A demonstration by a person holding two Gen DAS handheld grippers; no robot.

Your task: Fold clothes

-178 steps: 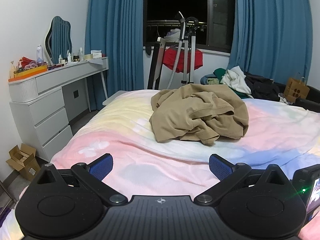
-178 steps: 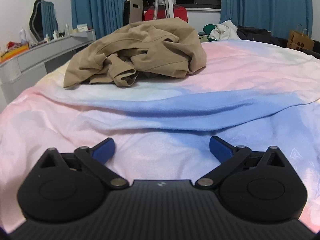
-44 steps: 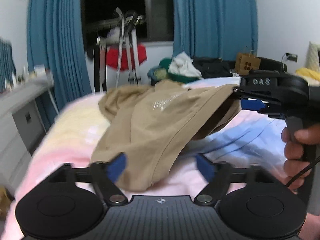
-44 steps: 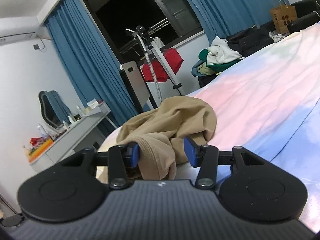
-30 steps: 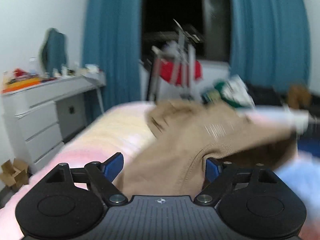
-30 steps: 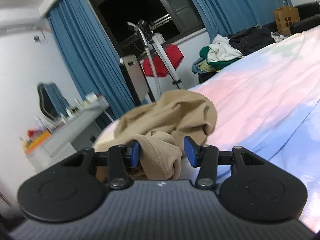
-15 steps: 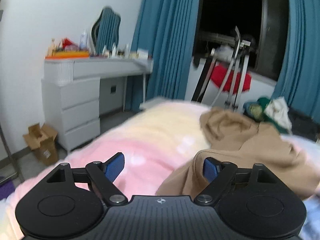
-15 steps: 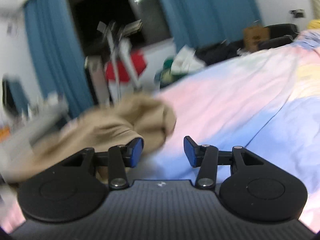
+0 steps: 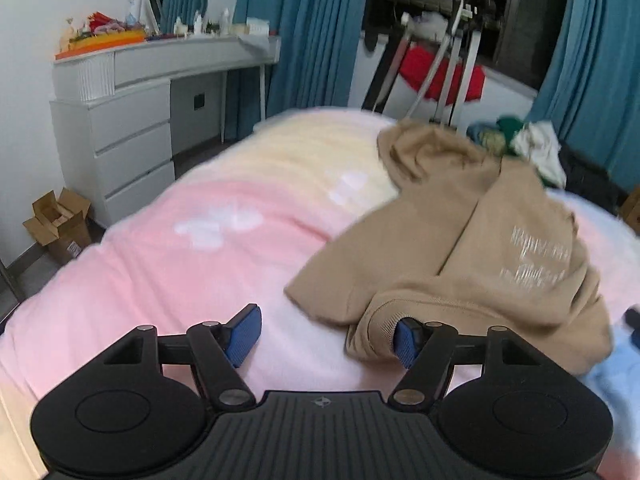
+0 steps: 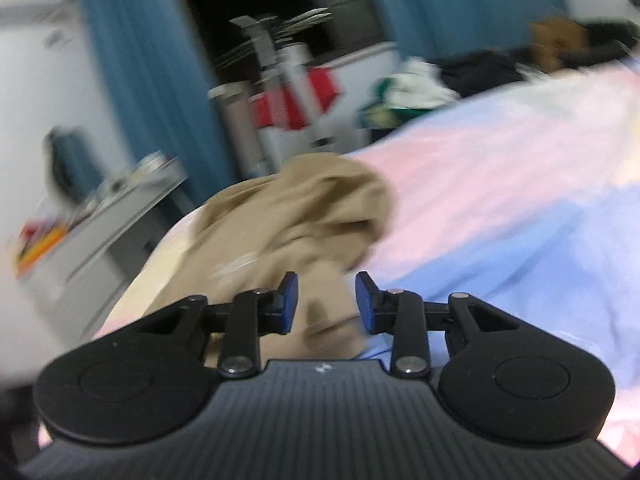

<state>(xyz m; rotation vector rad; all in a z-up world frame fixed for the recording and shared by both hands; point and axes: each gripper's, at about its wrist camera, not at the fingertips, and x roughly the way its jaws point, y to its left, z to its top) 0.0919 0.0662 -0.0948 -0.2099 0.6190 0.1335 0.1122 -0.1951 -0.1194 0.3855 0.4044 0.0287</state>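
Observation:
A tan hoodie with pale lettering lies crumpled on the pastel bedspread. In the left wrist view my left gripper is open; the hoodie's ribbed hem drapes over its right fingertip, and the left fingertip hangs over bare bedspread. In the blurred right wrist view the hoodie lies just beyond my right gripper, whose jaws stand a little apart with tan cloth seen behind the gap; whether it holds the cloth is not clear.
A white dresser with clutter on top stands left of the bed. A cardboard box sits on the floor beside it. Blue curtains, a garment steamer stand and a pile of clothes lie beyond the bed.
The left gripper has tilted down toward the bed and its jaws have narrowed, with the hoodie hem now draped over the right finger. The right view swings fast and the hoodie sits closer to its jaws.

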